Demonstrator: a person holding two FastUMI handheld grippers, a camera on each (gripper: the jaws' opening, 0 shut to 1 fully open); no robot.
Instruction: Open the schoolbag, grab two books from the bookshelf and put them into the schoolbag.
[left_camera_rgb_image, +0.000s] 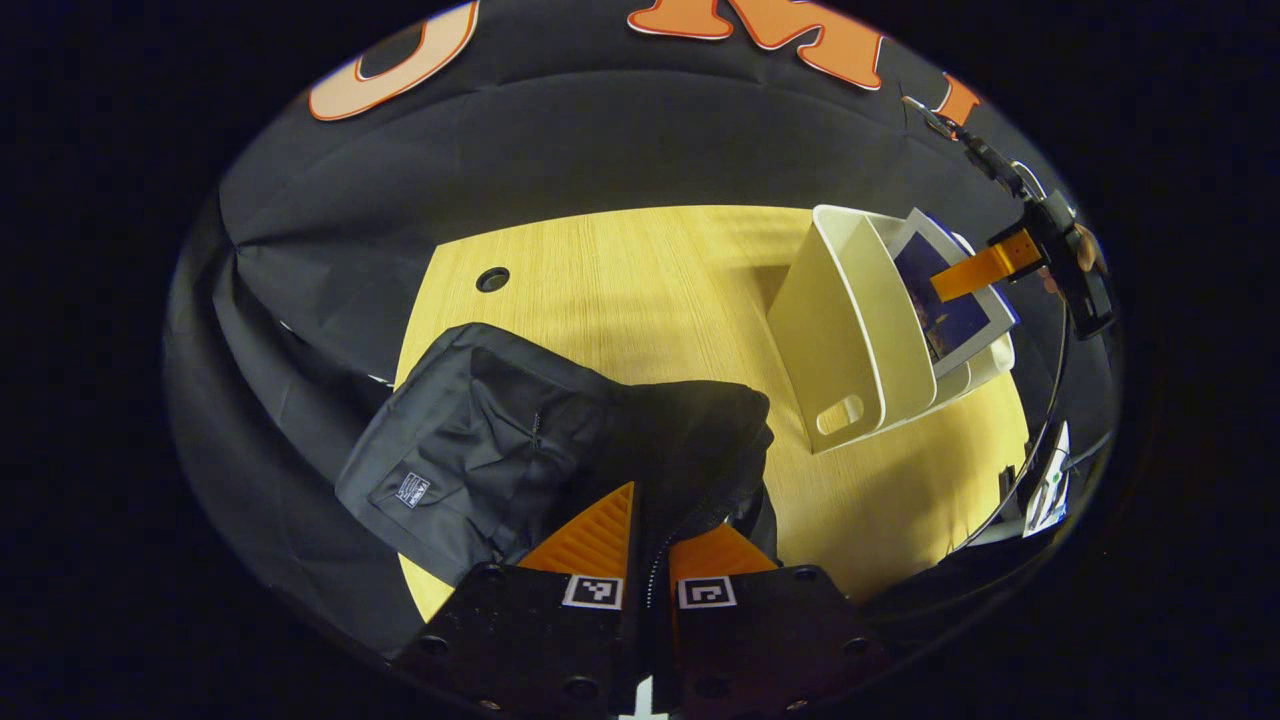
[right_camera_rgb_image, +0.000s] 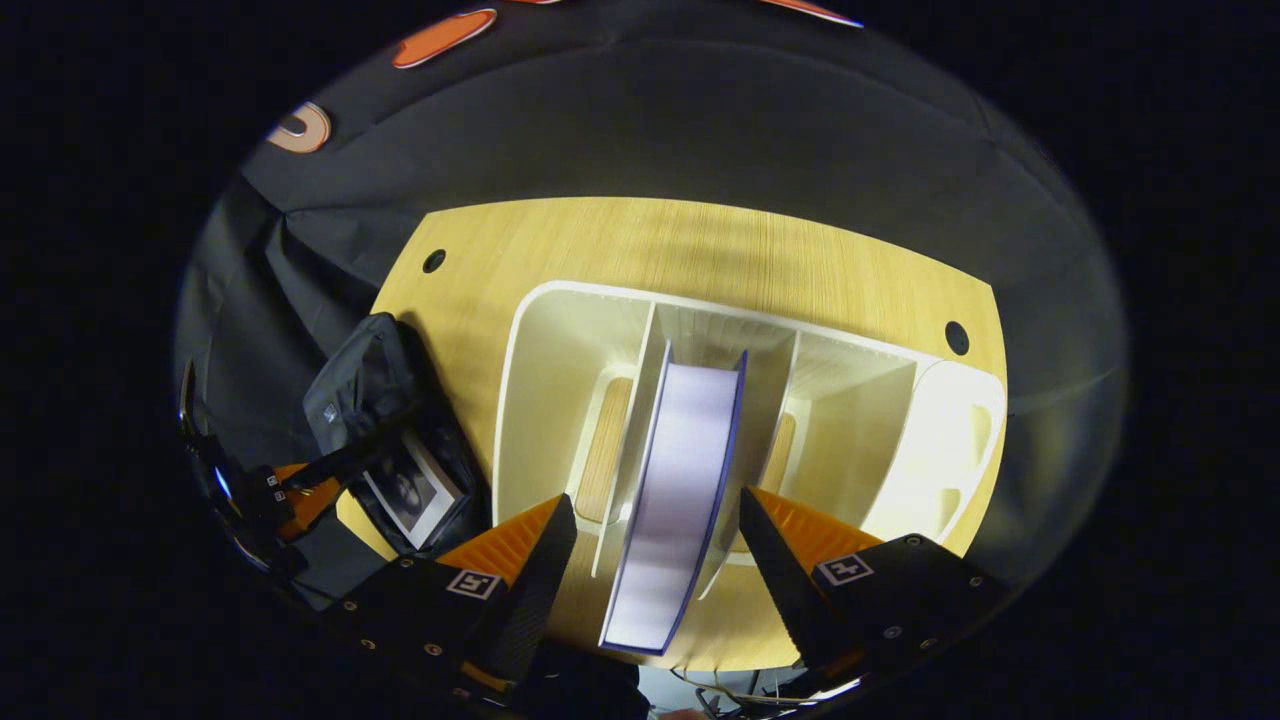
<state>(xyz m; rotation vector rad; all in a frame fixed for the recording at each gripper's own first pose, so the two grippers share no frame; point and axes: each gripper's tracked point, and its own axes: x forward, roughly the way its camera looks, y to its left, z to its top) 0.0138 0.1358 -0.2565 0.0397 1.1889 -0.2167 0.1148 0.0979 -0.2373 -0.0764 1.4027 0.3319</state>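
In the left gripper view, we are pinching the left gripper (left_camera_rgb_image: 648, 545) on the edge of the black schoolbag (left_camera_rgb_image: 500, 450), its orange fingers (left_camera_rgb_image: 590, 540) drawn nearly together with the zippered rim caught between them. The schoolbag is lying on the wooden table (left_camera_rgb_image: 650, 290), slumped toward the near left corner. Farther right, the white bookshelf (left_camera_rgb_image: 850, 340) is standing on the table, with a book (left_camera_rgb_image: 950, 300) leaning in it, and the other gripper is reaching toward that book from above.

In the right gripper view, we are holding the right gripper (right_camera_rgb_image: 655, 560) with its fingers (right_camera_rgb_image: 520, 545) spread wide, one on each side of the upright book (right_camera_rgb_image: 675, 500) in the middle compartment of the bookshelf (right_camera_rgb_image: 560, 330); they are not touching its covers. At the left of this view the schoolbag (right_camera_rgb_image: 370, 390) is gaping open, and what seems to be a first book (right_camera_rgb_image: 410, 490) is showing inside it, though the dim edge makes that uncertain.
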